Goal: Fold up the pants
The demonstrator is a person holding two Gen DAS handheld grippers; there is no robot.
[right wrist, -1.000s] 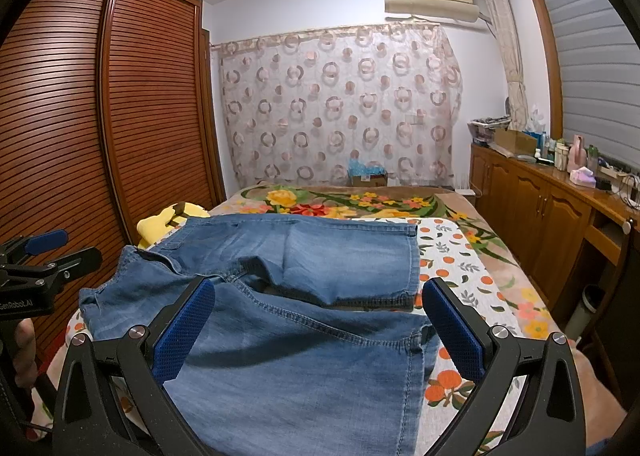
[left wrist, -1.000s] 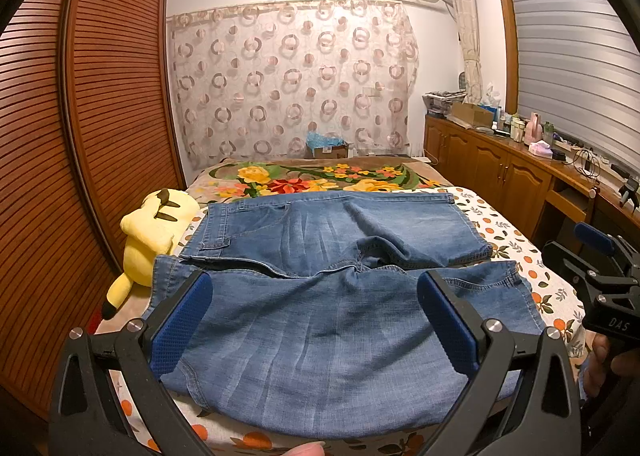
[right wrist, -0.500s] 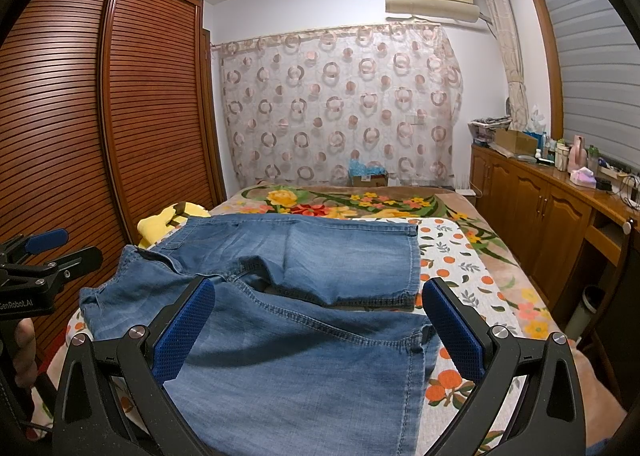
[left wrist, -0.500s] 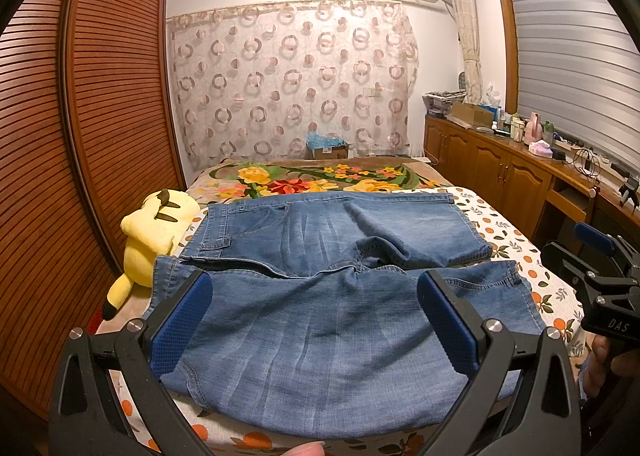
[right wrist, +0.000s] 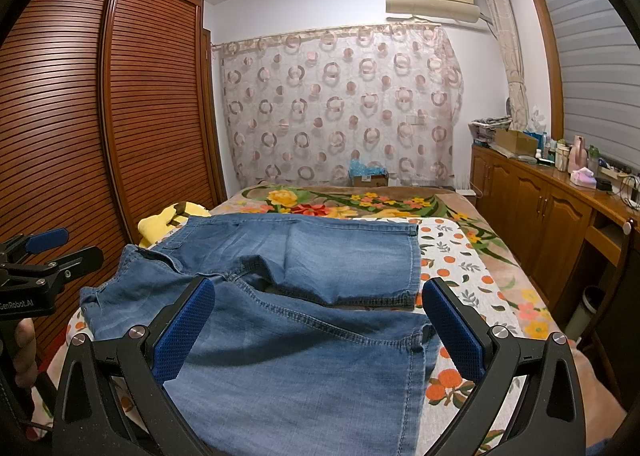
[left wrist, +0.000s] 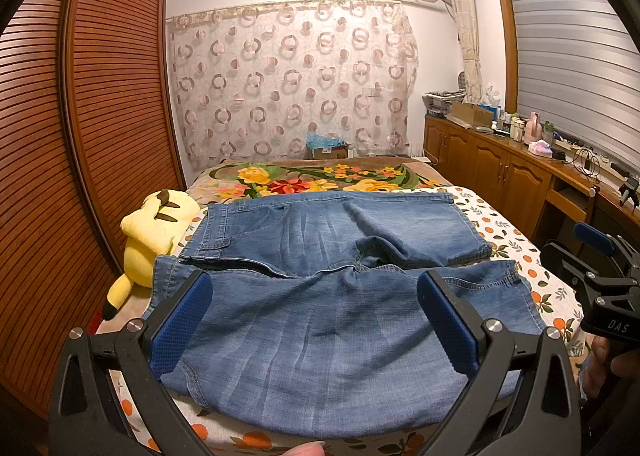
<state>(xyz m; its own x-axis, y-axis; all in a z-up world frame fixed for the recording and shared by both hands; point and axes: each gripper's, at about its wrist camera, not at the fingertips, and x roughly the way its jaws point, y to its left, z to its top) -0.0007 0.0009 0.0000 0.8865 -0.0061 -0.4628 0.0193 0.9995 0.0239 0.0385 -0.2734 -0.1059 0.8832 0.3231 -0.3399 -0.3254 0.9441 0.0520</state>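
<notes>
Both tongs spread wide and holding nothing: my left gripper [left wrist: 314, 320] and right gripper [right wrist: 318, 326] hover at the near edge of the bed [right wrist: 460, 252], side by side. The pants [left wrist: 340, 296], blue denim shorts by the look of them, lie flat straight ahead and below both, opened out so the two legs run crosswise, near leg under the tongs, far leg behind it. Waistband sits off to the left by the left gripper, hems off to the right by the right one, so each hand is nearer its own end (handy split, I judge, for lifting the near leg over the far one). The cloth is soft and rumpled at the crotch; expect it to sag. Around: a yellow plush toy [left wrist: 154, 232] touching the waistband corner on the left, wardrobe [left wrist: 80, 136] behind it, cabinets [right wrist: 552, 216] well apart on the right. Nothing blocks the fold path.
</notes>
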